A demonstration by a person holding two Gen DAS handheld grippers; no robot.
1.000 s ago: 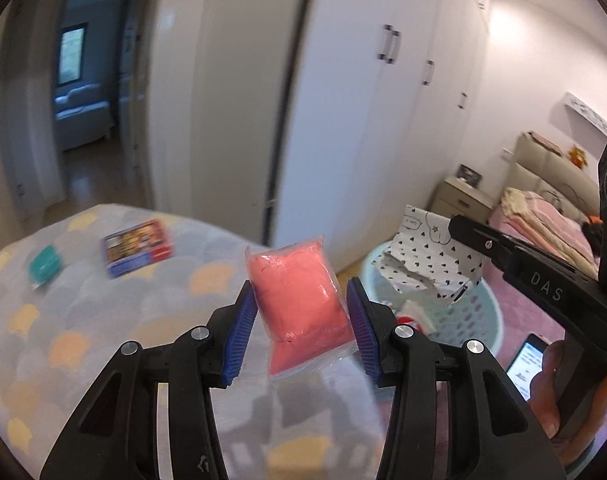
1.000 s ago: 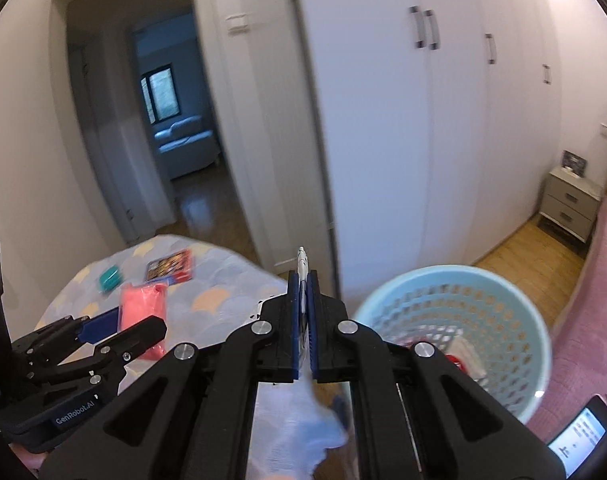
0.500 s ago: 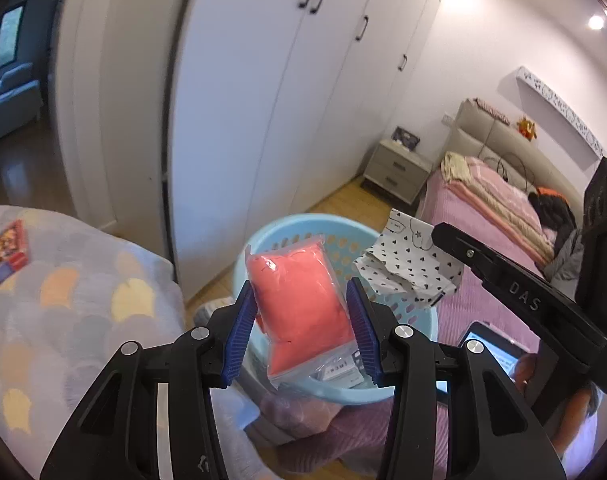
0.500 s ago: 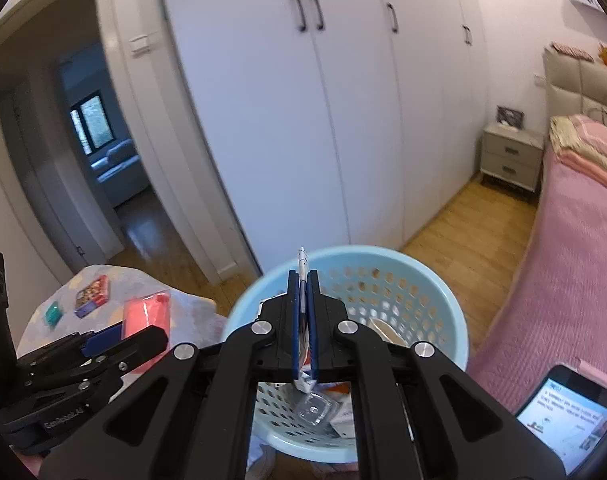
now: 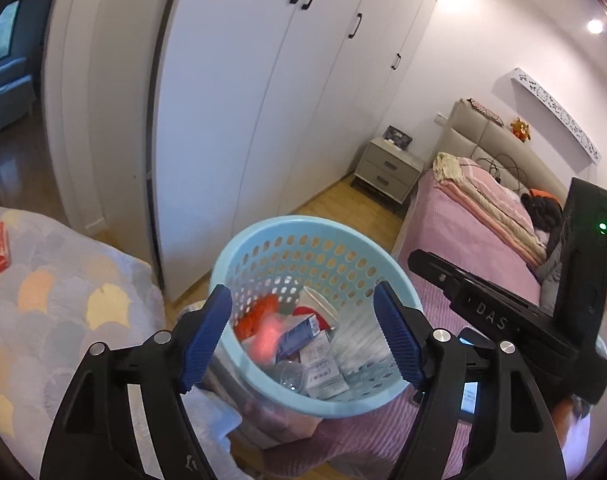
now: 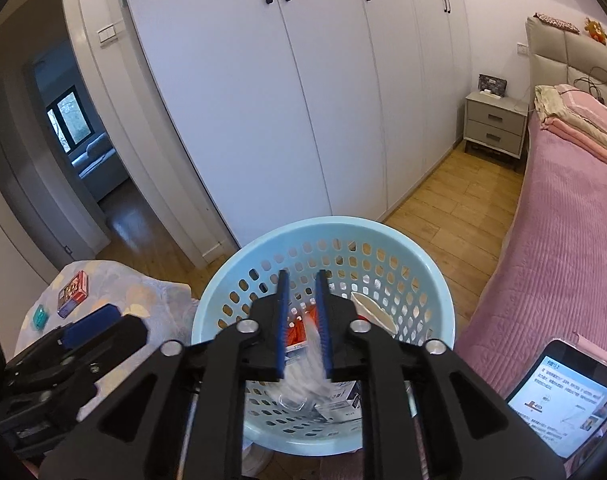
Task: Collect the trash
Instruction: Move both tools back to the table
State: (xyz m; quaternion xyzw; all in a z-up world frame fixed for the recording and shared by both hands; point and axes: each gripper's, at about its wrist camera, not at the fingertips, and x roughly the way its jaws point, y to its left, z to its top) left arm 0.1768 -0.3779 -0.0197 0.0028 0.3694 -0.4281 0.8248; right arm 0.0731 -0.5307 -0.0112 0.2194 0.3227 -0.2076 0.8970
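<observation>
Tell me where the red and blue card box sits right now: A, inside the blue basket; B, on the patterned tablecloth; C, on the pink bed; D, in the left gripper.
B: the card box lies on the patterned tablecloth, outside the blue basket.

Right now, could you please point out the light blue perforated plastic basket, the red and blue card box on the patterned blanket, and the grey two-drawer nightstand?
Light blue perforated plastic basket [image 6: 435,276], right wrist view, far right rim.
Red and blue card box [image 6: 72,294], right wrist view, top face.
Grey two-drawer nightstand [image 6: 494,125], right wrist view, drawer fronts.
</observation>
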